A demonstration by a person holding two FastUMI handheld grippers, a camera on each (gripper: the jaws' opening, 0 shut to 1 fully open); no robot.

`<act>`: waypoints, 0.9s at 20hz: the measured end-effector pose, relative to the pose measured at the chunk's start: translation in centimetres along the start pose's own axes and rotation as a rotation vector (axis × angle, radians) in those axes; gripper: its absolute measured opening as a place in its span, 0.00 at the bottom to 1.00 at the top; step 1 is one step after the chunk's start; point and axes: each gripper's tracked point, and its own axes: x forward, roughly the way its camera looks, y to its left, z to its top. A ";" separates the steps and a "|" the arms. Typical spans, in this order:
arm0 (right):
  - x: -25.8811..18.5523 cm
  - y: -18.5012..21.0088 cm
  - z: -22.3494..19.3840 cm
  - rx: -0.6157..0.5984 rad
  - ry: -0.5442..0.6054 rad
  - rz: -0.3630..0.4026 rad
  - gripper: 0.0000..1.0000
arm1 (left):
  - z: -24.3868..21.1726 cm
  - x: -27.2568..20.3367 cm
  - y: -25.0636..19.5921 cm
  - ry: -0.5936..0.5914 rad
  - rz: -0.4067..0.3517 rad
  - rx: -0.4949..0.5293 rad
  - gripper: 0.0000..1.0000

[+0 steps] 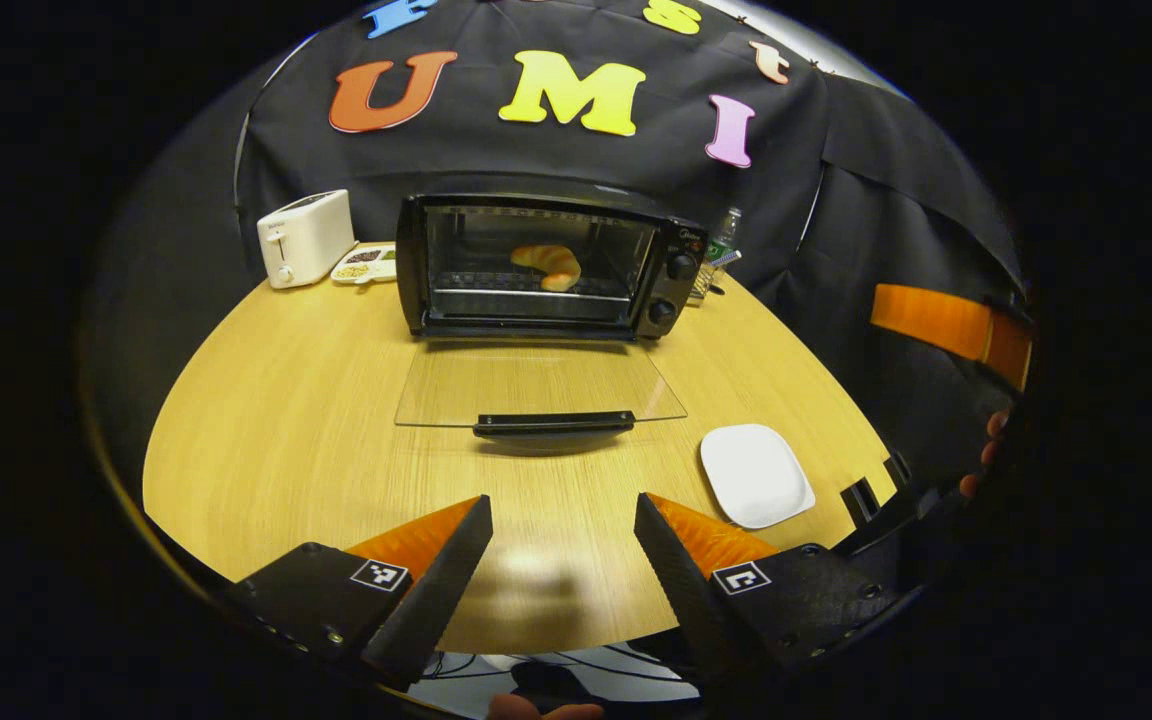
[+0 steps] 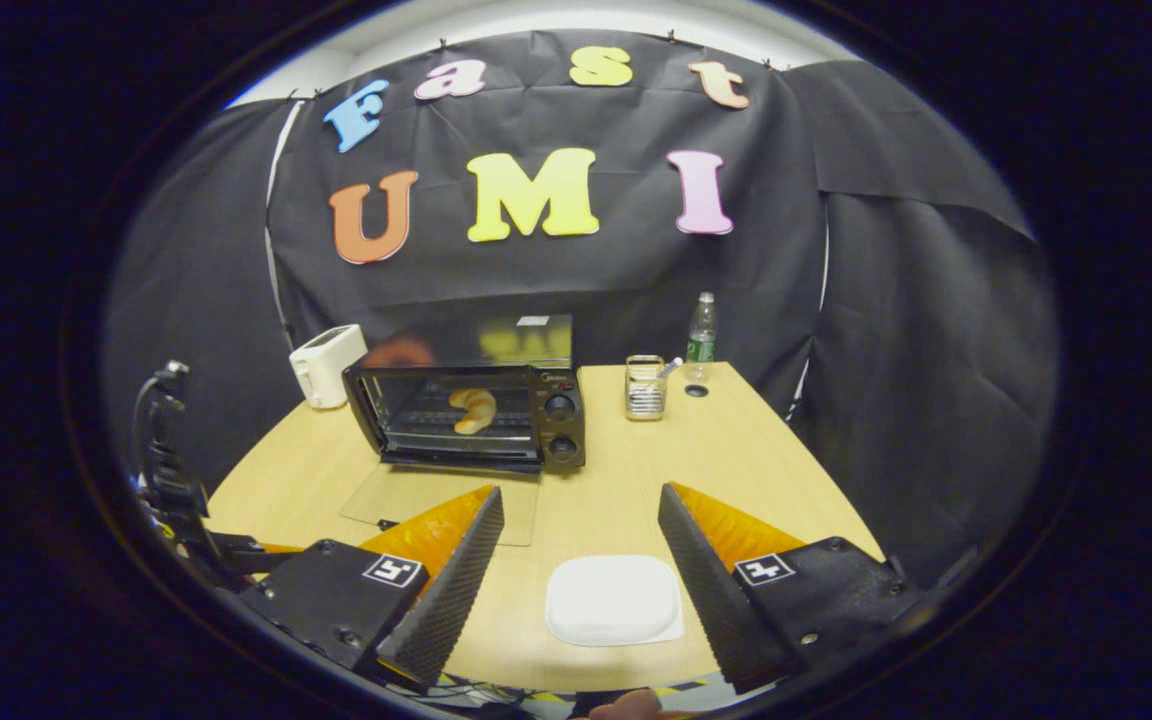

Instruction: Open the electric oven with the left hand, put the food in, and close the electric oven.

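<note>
Oven [image 1: 546, 265] door [image 1: 536, 388] lies flat open, croissant [image 1: 548, 265] on the rack inside. Both grippers, left [image 1: 561, 545] and right [image 2: 581, 535], gape wide, holding nothing; plate [image 2: 614, 600] sits bare.

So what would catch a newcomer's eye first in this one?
The black oven at the table's far side, its glass door folded down flat toward the camera, with a golden croissant on the rack inside. Next, the bare white plate at the near edge, seen between the right gripper's open fingers. The left gripper is also open, holding nothing.
</note>
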 end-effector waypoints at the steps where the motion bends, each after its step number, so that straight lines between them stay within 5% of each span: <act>1: -0.2 -0.3 -0.3 -0.007 0.008 0.002 0.97 | -0.5 0.8 0.0 0.014 0.010 -0.004 0.95; 18: -0.5 -8.1 -2.6 0.137 0.137 -0.093 0.97 | -1.7 10.6 1.4 0.122 0.159 -0.013 0.95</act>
